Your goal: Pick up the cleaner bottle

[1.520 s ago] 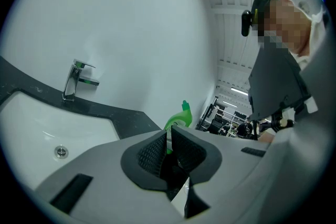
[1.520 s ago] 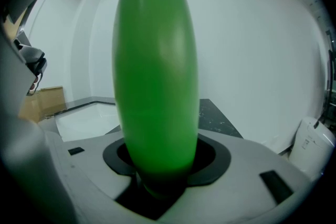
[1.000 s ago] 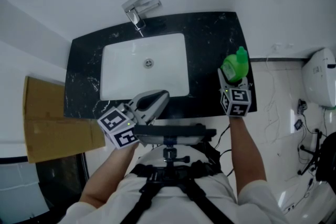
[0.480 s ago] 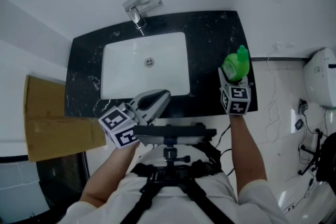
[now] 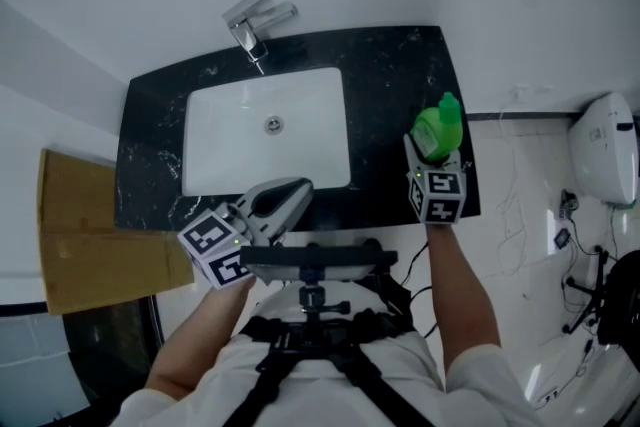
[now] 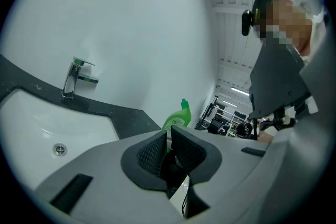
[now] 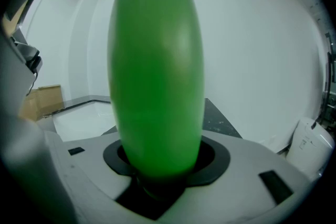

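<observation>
Cleaner bottle (image 5: 438, 128), green, head view: it stands upright at the right end of the black counter (image 5: 390, 75), well right of the white sink (image 5: 230, 150). The right tongs (image 5: 431, 153) meet it from the near side, marker cube just behind. Whether its base touches the counter cannot be told. The left tongs (image 5: 287, 198) hang over the counter's near edge, in front of the sink and well apart from the bottle. A chrome faucet (image 5: 251, 23) sits at the back of the sink. A sheet of cardboard (image 5: 85, 245) lies to the left of the counter.

Left gripper view: the ribbed pads stand nearly together with only a thin slit between them and nothing held. The bottle shows beyond the tips, past the sink's right corner, cap up. The faucet is at far left, and the drain (image 6: 61, 149) is in the bowl below it.

Right gripper view: the bottle's green body fills the middle of the frame and sits between the dark pads low in the picture, gripped on both sides. Counter and sink lie behind it to the left.
</observation>
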Action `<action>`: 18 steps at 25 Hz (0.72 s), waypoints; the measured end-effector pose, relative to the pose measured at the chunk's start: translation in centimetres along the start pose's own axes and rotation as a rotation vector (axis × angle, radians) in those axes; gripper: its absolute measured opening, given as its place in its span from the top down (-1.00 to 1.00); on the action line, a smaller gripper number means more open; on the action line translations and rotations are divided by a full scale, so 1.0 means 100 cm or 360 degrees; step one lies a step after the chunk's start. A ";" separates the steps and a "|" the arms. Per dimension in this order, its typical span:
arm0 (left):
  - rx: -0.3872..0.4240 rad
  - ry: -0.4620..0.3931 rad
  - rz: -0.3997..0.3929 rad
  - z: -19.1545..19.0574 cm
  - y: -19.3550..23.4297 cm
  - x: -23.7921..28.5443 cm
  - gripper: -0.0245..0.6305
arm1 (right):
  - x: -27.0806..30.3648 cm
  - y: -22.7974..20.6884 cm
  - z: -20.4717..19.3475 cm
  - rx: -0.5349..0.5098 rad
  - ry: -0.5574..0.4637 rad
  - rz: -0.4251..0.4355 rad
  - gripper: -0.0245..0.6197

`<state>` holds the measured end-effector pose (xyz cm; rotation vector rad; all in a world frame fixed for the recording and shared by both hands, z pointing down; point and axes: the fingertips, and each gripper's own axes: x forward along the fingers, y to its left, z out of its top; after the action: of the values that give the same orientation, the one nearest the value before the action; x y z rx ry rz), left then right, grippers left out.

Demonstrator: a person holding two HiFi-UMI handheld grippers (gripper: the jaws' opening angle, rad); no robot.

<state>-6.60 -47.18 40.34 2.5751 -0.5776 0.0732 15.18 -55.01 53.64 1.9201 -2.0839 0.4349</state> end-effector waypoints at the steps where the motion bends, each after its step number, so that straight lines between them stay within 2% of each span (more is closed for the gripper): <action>1: 0.0000 0.0002 0.0000 0.000 0.000 0.000 0.86 | -0.001 -0.001 0.001 0.0000 -0.0008 -0.0003 0.30; 7: -0.0007 0.0016 0.0014 -0.002 0.001 -0.002 0.86 | -0.003 0.001 0.014 -0.0039 -0.0101 -0.0030 0.30; 13: -0.0014 0.0026 0.0017 -0.003 0.002 -0.003 0.86 | -0.001 -0.002 0.011 0.0061 -0.0116 0.0004 0.30; 18: -0.0020 0.0030 0.0006 -0.004 0.002 0.000 0.86 | -0.001 -0.001 0.011 0.0064 -0.0117 0.0012 0.31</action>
<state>-6.66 -47.11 40.79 2.5587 -0.5742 0.0948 15.25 -55.39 52.65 1.9800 -2.1444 0.4174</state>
